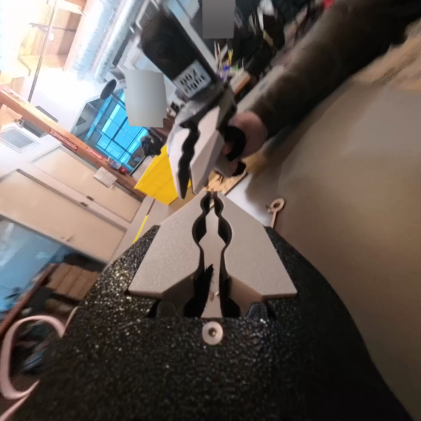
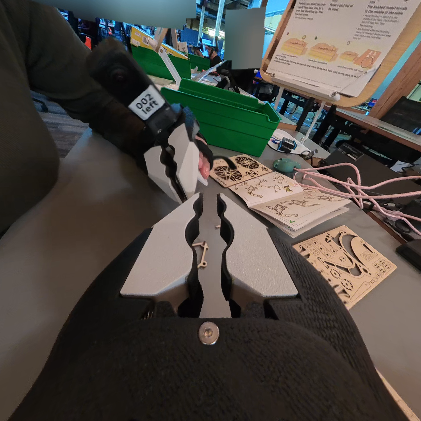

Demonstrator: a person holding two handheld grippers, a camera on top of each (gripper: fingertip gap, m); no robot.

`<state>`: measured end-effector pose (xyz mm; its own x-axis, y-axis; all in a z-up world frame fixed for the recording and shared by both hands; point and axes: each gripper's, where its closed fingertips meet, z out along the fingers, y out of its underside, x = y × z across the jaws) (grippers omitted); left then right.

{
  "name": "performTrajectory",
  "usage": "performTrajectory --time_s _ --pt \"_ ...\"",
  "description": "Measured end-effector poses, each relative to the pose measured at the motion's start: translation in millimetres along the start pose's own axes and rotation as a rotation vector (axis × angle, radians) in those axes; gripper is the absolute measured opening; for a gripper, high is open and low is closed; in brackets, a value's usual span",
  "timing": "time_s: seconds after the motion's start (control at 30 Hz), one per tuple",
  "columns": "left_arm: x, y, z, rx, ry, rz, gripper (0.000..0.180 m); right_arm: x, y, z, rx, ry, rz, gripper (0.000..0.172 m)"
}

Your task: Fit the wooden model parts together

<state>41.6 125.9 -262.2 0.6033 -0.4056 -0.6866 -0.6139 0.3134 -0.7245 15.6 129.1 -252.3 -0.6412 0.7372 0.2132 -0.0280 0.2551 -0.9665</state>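
My left gripper [image 1: 210, 193] is raised off the grey table [image 1: 341, 205], tilted, with its jaws nearly together. A thin sliver of pale wood [image 1: 213, 193] shows pinched at its tips. My right gripper [image 2: 209, 196] is open with nothing between its pads. Its tips stand right beside the left gripper [image 2: 178, 193], as the left wrist view also shows of the right gripper [image 1: 189, 192]. A small wooden frame part [image 2: 201, 252] and a tiny peg [image 2: 217, 226] lie on the table under the right fingers. A ring-ended wooden part [image 1: 276, 207] lies on the table nearby.
An open instruction booklet [image 2: 284, 200], a wheel sheet [image 2: 237, 170] and a second punched wooden sheet [image 2: 344, 262] lie to the right. A green bin [image 2: 227, 120] stands behind, a yellow bin [image 1: 157, 180] on the other side. Pink cables [image 2: 364, 182] and an instruction board [image 2: 341, 45] are at the far right. Both grippers' tips are close together, under 4 cm apart.
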Motion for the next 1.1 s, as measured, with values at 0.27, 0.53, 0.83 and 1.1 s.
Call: performTrajectory --time_s 0.27,0.53,0.83,1.1 --pt "-9.0 -49.0 -17.3 0.328 0.305 -0.733 0.000 -27.9 -26.7 -10.1 0.075 -0.093 -0.153 0.018" --pt "1.3 -53.0 -28.0 0.401 0.800 -1.270 0.000 -60.1 -31.2 -4.0 0.028 -0.154 -0.324 0.017" --pt "24.6 -56.1 -31.7 0.290 1.006 -1.341 0.000 -64.9 -36.4 -2.6 0.070 -0.168 -0.293 0.013" --pt "32.3 -56.7 -33.2 0.251 1.041 -1.322 0.000 -79.2 -32.6 -2.6 0.061 -0.256 -0.302 0.008"
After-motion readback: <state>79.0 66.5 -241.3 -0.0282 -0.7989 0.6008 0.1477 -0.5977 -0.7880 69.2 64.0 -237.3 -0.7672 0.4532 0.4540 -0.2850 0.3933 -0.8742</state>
